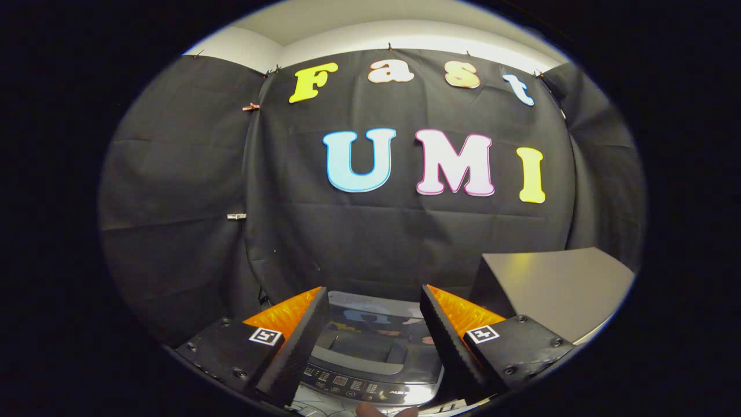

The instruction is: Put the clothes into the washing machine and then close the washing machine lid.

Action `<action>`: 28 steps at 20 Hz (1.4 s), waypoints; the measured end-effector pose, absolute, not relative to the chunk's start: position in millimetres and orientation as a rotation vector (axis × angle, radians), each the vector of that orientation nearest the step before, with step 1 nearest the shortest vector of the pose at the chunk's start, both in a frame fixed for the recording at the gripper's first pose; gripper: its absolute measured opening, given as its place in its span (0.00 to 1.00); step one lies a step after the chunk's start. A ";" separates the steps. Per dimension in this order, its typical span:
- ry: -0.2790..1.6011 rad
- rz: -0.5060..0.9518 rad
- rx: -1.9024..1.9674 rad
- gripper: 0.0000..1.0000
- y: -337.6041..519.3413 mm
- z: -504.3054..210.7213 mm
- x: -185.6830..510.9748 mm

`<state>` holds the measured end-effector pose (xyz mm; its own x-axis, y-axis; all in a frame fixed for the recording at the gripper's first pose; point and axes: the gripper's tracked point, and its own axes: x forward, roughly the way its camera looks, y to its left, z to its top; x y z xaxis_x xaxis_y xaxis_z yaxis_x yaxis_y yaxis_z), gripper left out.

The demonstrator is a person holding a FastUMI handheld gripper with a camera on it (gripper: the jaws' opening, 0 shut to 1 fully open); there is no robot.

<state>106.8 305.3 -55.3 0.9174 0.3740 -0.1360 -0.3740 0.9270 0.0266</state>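
Above the washing machine (373,353), the gripper (375,301) hovered with fingers spread apart, holding nothing, lid (376,333) shut.

- Gripper (373,315) fingers spread wide apart, nothing between the pads; they sit above and in front of the washing machine (376,359).
- Washing machine lies below and between the fingers, standing against the booth's cloth wall (370,231) behind it.
- Lid (370,339) lies flat on top of the machine; control panel (359,385) runs along the machine's near edge, before the lid.
- Flat board (556,284) stands to the right of the machine, beyond the right finger, close to the cloth wall.
- Two clips (250,107) sit on the cloth wall, left of the machine and well above it, one above the other.
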 end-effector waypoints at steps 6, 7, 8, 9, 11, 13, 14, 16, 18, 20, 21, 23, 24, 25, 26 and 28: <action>0.070 0.344 -0.031 1.00 257.3 -27.1 82.1; 0.064 0.339 -0.023 1.00 249.8 -24.8 76.9; 0.063 0.332 -0.017 0.99 242.0 -23.9 71.2; 0.059 0.326 -0.012 0.99 234.0 -23.1 66.7; 0.060 0.304 0.003 0.99 217.1 -26.0 55.5; 0.066 0.279 0.020 0.99 201.6 -30.6 44.4; 0.063 0.271 0.031 0.99 195.1 -31.0 38.2; 0.057 0.251 0.039 0.99 184.7 -30.2 28.9; 0.045 0.217 0.036 0.99 165.0 -25.8 22.8; 0.026 0.176 0.028 0.99 149.6 -20.6 18.4; 0.020 0.158 0.024 0.99 142.8 -19.0 15.8; 0.012 0.128 0.030 0.99 130.3 -15.3 11.6; 0.006 0.116 0.034 0.99 124.7 -13.1 10.0; 0.001 0.106 0.037 0.99 120.1 -11.4 8.5; -0.005 0.101 0.040 0.99 116.1 -9.4 6.5; -0.008 0.096 0.046 0.99 111.3 -6.2 3.8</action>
